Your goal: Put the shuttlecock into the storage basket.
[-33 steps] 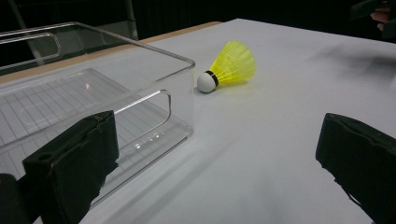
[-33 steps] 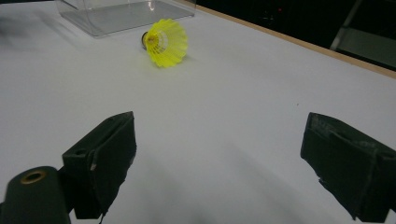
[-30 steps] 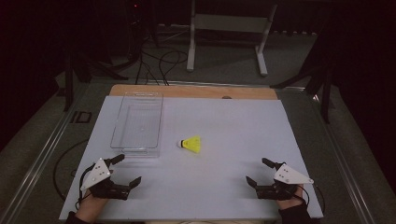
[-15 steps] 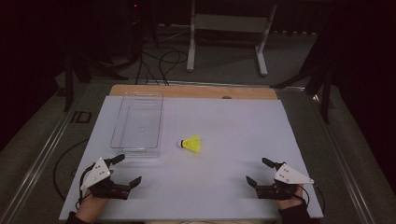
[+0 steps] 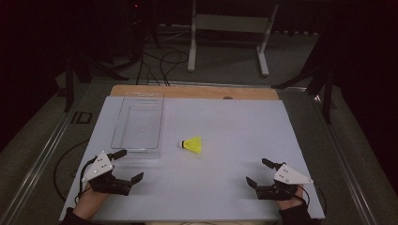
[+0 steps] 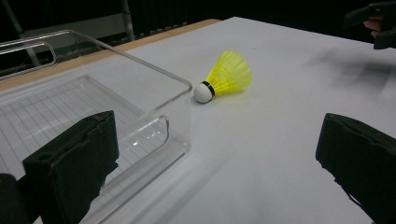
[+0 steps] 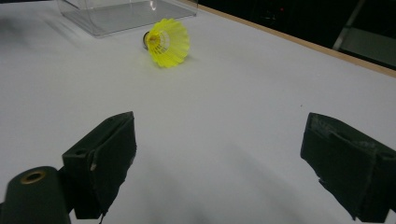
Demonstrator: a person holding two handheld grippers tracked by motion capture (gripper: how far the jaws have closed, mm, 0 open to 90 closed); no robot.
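A yellow shuttlecock (image 5: 193, 144) with a white cork tip lies on its side near the middle of the white table (image 5: 234, 122). The shuttlecock (image 6: 226, 76) shows ahead of the left gripper's jaws, just right of the clear bin's corner. From the right gripper view the shuttlecock (image 7: 167, 42) lies far ahead, skirt towards the camera. My left gripper (image 5: 126, 165) rests open at the table's near left. At the near right my right gripper (image 5: 259, 172) is open too. Nothing sits between either pair of jaws.
A clear plastic bin (image 5: 139, 123) stands empty on the left half of the table, its near corner (image 6: 187, 88) close to the shuttlecock. A wooden edge (image 5: 197, 91) runs along the table's far side. Beyond it stand a metal frame (image 5: 229, 33) and floor cables.
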